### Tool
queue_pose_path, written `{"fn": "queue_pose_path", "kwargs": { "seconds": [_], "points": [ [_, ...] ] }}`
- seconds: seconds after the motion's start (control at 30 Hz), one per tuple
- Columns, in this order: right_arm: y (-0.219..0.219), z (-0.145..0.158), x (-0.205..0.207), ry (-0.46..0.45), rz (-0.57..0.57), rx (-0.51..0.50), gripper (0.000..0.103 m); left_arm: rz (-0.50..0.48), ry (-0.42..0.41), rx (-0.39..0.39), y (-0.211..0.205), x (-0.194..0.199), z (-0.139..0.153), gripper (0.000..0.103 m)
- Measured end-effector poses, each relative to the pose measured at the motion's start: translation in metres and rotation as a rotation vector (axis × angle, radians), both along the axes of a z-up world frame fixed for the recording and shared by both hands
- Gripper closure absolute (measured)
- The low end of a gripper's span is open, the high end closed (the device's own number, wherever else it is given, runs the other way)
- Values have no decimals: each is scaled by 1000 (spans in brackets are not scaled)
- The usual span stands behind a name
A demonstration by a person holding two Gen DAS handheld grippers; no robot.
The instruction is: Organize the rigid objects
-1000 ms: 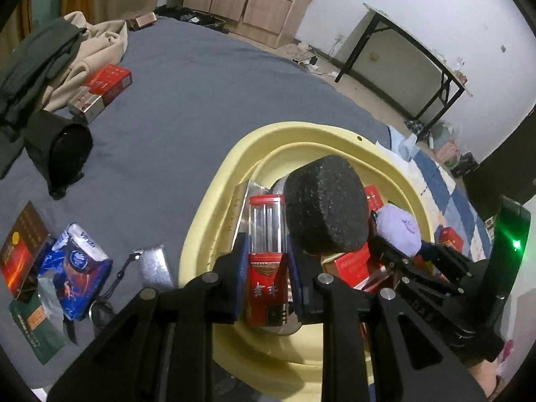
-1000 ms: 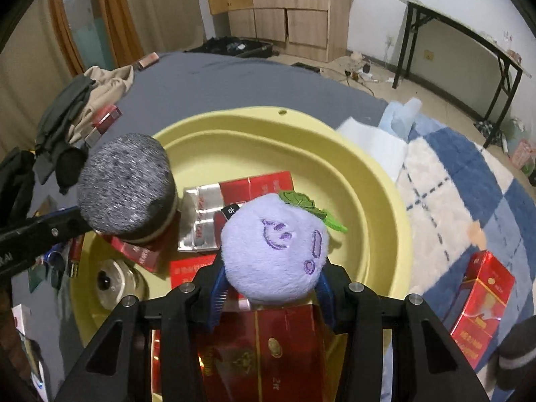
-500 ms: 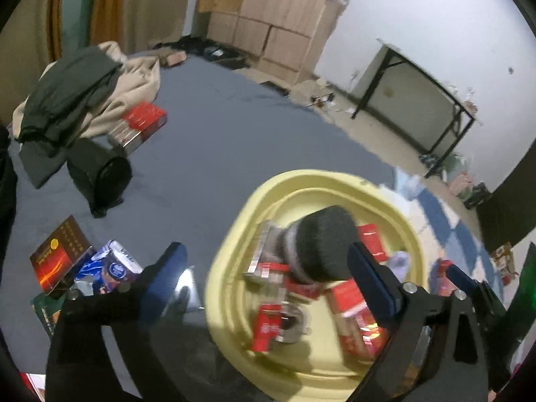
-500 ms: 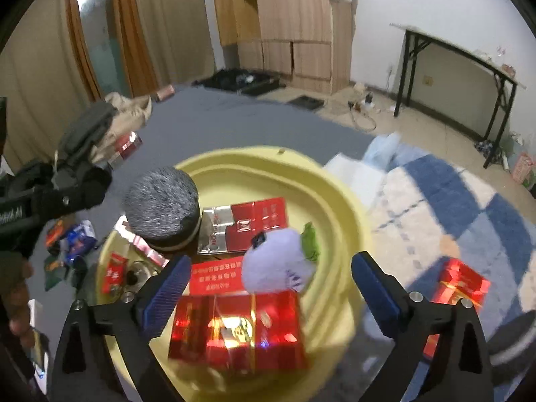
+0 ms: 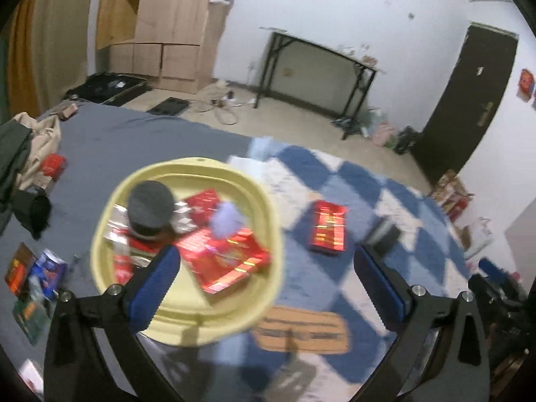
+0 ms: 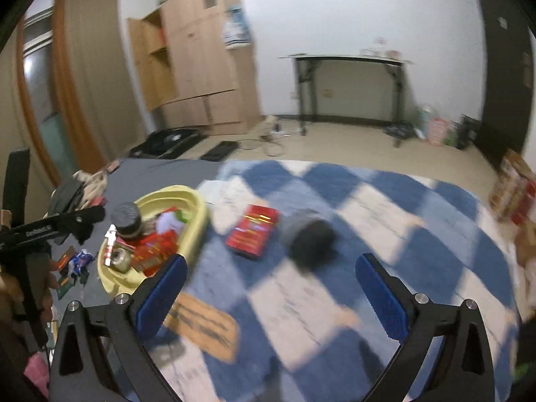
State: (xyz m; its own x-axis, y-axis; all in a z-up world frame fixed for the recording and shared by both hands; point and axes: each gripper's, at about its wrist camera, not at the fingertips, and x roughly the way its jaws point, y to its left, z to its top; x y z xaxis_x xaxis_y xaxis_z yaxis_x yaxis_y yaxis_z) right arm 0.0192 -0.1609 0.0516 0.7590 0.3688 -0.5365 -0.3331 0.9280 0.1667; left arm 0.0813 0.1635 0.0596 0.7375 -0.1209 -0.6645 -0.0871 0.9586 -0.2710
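A yellow basin (image 5: 271, 221) (image 6: 199, 214) on the floor holds red cartons (image 5: 222, 261), a dark round jar (image 5: 150, 206) (image 6: 126, 219), silver packs and a purple plush toy (image 5: 226, 217). My left gripper (image 5: 268, 284) is open and empty, high above the basin's right side. My right gripper (image 6: 268, 291) is open and empty above the blue checkered rug. A red carton (image 5: 328, 231) (image 6: 253, 229) and a dark round object (image 6: 310, 238) (image 5: 385, 234) lie on the rug right of the basin.
Small packets (image 5: 33, 274) lie on the grey mat left of the basin. Clothes (image 5: 23, 150) and a red box (image 5: 52, 165) lie further left. An orange card (image 6: 204, 328) (image 5: 301, 331) lies on the rug. A black table (image 5: 321, 73) and wooden wardrobe (image 5: 157, 30) stand behind.
Both grippers let go of their loads, the red pack and the plush toy, into the basin, opened wide, and rose up and away to the right. The views are blurred by motion.
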Motion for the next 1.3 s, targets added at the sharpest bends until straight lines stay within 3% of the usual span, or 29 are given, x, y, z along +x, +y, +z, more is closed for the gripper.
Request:
{"fn": "queue_pose_path", "kwargs": {
  "seconds": [0.1, 0.2, 0.27, 0.4, 0.5, 0.63, 0.9, 1.1, 1.3],
  "points": [
    [-33, 6, -29, 21, -67, -10, 0, -19, -8, -56, -27, -8, -3, 0],
    [-64, 7, -61, 1, -121, 9, 0, -71, 16, -36, -56, -12, -12, 0],
    [-78, -7, -80, -89, -139, 0, 0, -93, 16, -47, -67, -20, -16, 0],
    [-76, -32, -87, -55, -151, -31, 0, -126, 20, -2, -83, -30, -19, 0],
    [-65, -27, -87, -61, -114, -17, 0, -133, 18, 39, -85, -33, -19, 0],
    [-61, -28, -91, -65, -98, -20, 0, -105, 20, 32, -76, -33, -18, 0],
    [-42, -51, -50, -10, -53, -46, 0, -114, 67, 46, -75, -12, -26, 0],
    [-19, -70, 10, 47, 11, -35, 0, -178, 155, 72, -82, 53, -38, 0],
    [-1, -78, 83, 17, 93, -69, 1, -249, 210, 123, -95, 121, -59, 0]
  ]
}}
